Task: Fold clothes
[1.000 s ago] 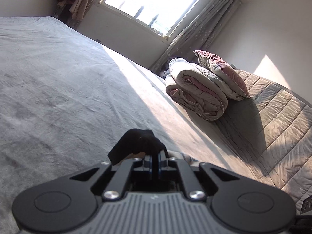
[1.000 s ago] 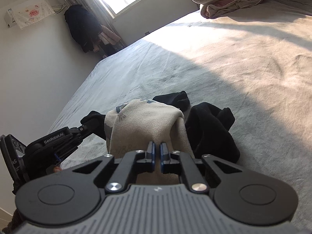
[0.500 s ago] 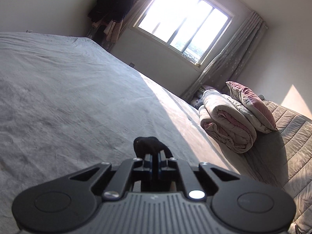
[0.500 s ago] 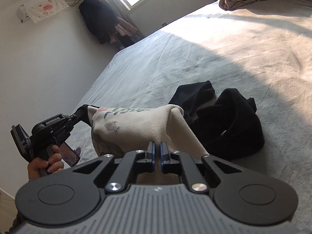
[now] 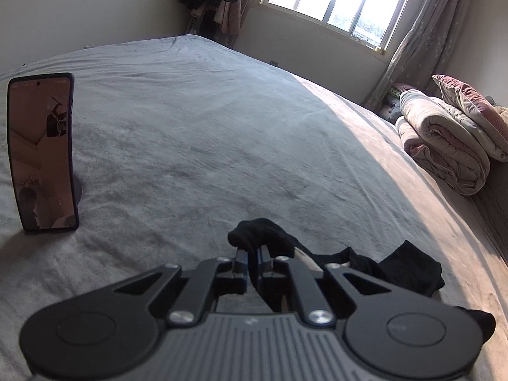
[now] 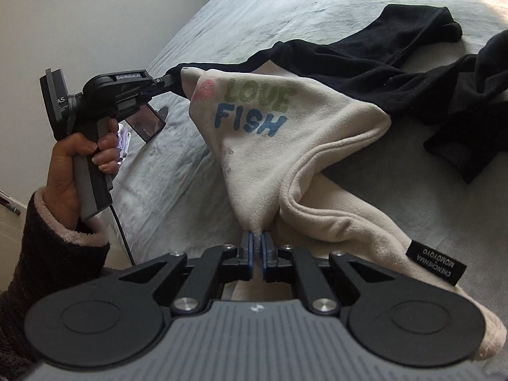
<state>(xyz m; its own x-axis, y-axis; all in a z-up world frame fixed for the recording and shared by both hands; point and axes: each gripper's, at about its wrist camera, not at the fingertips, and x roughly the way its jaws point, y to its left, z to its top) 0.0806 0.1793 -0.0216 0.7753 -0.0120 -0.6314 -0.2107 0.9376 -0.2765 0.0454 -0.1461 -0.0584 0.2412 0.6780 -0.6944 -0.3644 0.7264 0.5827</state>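
On a grey bed (image 6: 177, 171), both grippers pinch a cream-and-black fleece garment (image 6: 285, 146): left gripper (image 6: 170, 80) clamps one corner, right gripper (image 6: 257, 244) another, stretched between them.

**Open bed ahead, edges occupied**

A wide bare stretch of the bed (image 5: 222, 133) is left free through the middle and far side. The near left is blocked by an upright phone (image 5: 43, 152), the far right by a rolled quilt (image 5: 444, 146).
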